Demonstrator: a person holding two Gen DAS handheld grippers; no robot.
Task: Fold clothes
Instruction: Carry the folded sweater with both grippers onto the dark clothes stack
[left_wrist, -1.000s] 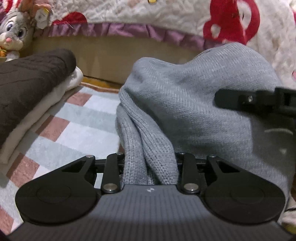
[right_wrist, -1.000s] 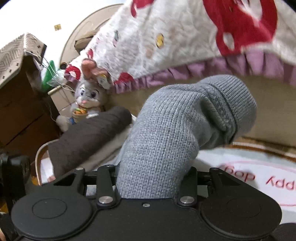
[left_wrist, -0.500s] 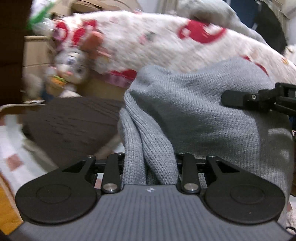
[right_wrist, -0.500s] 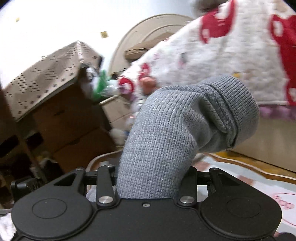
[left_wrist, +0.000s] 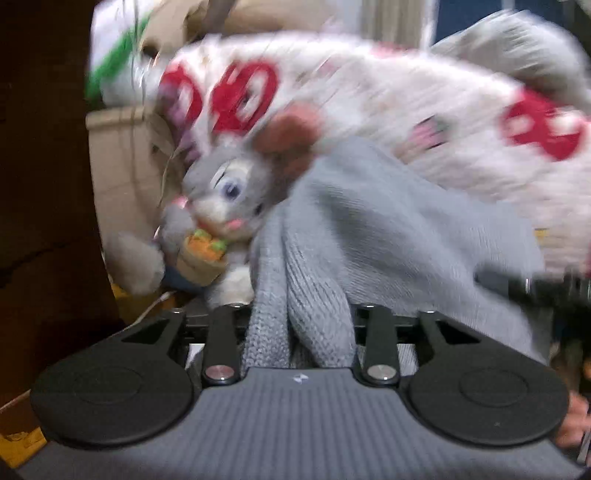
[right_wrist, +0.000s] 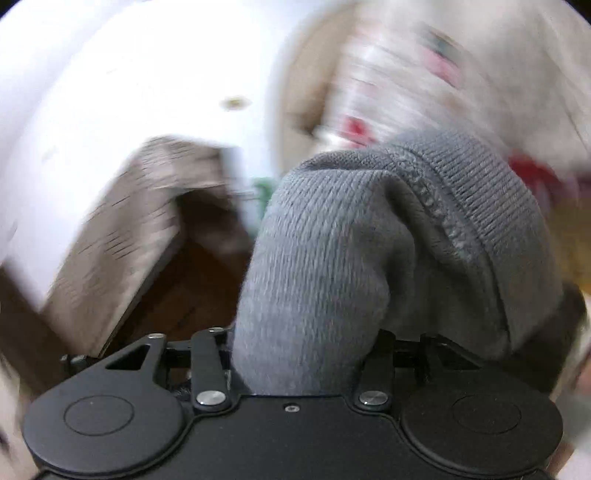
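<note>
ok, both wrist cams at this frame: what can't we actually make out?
- Left wrist view: the left gripper fingertips, buried in the grey sweater; jaws' contact unseen.
- Right wrist view: the right gripper fingertips, covered by the same knit.
- Both views: the floor and any fold target, hidden by sweater and gripper body.
- Right wrist view: background motion-blurred; only a cardboard box reads.
- Left wrist view: plush rabbit and patterned quilt smeared.

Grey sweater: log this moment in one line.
left gripper: shut on grey sweater | right gripper: shut on grey sweater | views: blurred
</note>
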